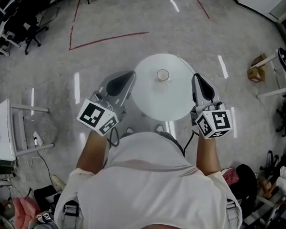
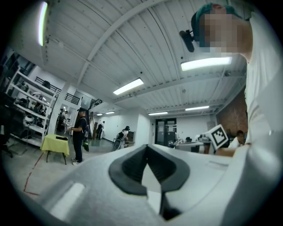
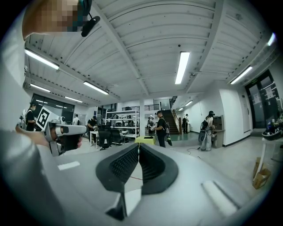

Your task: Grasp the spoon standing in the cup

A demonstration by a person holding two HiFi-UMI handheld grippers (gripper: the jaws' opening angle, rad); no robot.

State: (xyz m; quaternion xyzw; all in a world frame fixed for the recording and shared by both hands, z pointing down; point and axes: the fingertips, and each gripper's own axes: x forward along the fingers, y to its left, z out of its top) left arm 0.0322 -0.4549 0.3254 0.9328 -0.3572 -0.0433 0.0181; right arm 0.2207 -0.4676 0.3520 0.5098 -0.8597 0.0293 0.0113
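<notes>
A: Your left gripper (image 1: pixel 128 78) is held out ahead of your chest. Its nose angles inward toward your right, and its jaws are pressed together tip to tip with nothing between them.

B: Your right gripper (image 1: pixel 197 82) mirrors it on the other side. Its jaws are closed too and empty, and its nose leans slightly inward. Your 2 forearms (image 1: pixel 93 149) are bare, reach forward and stay well apart. Each marker cube (image 1: pixel 98 117) sits just ahead of its wrist.

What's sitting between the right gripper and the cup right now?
Nothing. In the head view, only bare white tabletop separates the right gripper from the cup.
</notes>
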